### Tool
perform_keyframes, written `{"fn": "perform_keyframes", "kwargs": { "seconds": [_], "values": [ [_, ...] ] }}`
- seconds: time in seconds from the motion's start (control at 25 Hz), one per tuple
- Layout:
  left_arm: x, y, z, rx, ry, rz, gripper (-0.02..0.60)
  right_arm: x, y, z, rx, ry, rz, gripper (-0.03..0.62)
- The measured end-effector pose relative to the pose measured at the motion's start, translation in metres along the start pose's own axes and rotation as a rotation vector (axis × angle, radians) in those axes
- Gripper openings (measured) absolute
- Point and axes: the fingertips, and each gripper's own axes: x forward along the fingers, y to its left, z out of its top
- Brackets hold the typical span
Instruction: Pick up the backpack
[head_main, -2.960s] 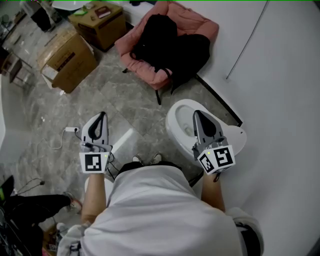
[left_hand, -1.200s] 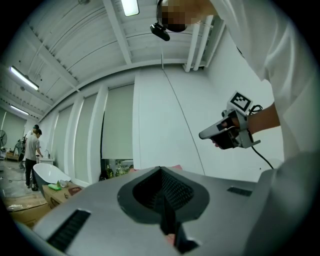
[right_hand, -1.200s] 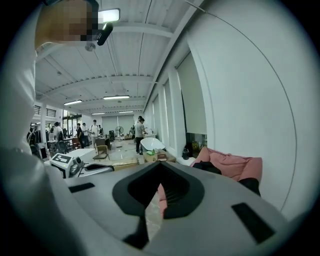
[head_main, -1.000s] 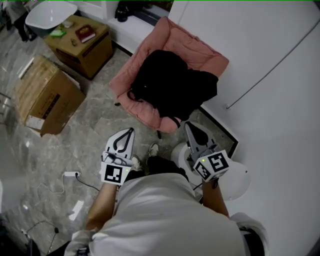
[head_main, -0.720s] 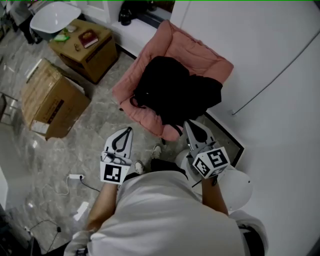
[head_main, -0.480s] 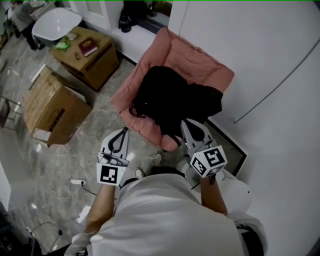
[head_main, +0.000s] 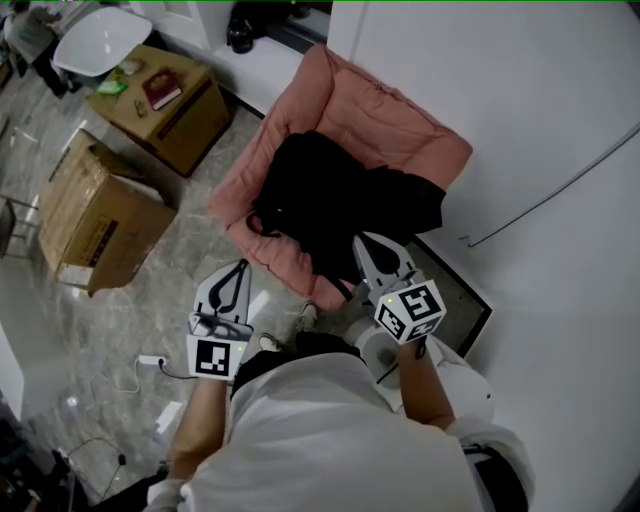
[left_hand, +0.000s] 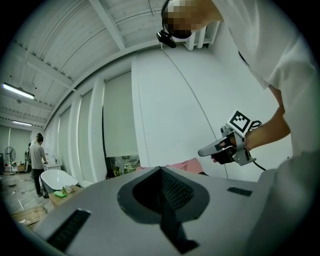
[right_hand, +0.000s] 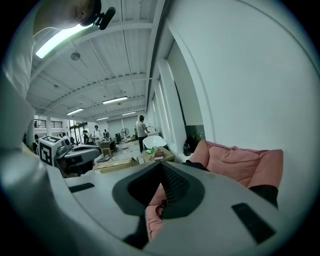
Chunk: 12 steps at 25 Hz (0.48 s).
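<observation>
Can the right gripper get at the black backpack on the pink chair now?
Probably yes: the right gripper is beside the backpack with nothing between; its shut jaws must open first.

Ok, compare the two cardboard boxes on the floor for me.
The nearer box looks longer and its top is bare; the farther box looks squarer and carries a red book. Both are brown cardboard, standing on the grey floor.

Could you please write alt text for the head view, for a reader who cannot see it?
A black backpack lies on a pink armchair against a white wall, seen from above. A person in a white shirt points the shut right gripper at its near edge; the shut left gripper is over the grey floor.
</observation>
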Motion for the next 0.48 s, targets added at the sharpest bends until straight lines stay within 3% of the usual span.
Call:
{"fn": "perform_keyframes", "kwargs": {
  "seconds": [0.24, 0.48],
  "values": [
    [0.009, 0.004, -0.025, -0.037, 0.037, -0.008, 0.015, 0.049, -0.023, -0.045, 0.084, 0.07, 0.076, 0.023],
    [0.021, 0.009, -0.062, -0.059, 0.105, -0.025, 0.015, 0.089, -0.068, -0.077, 0.087, 0.107, 0.003, 0.089]
  ]
}}
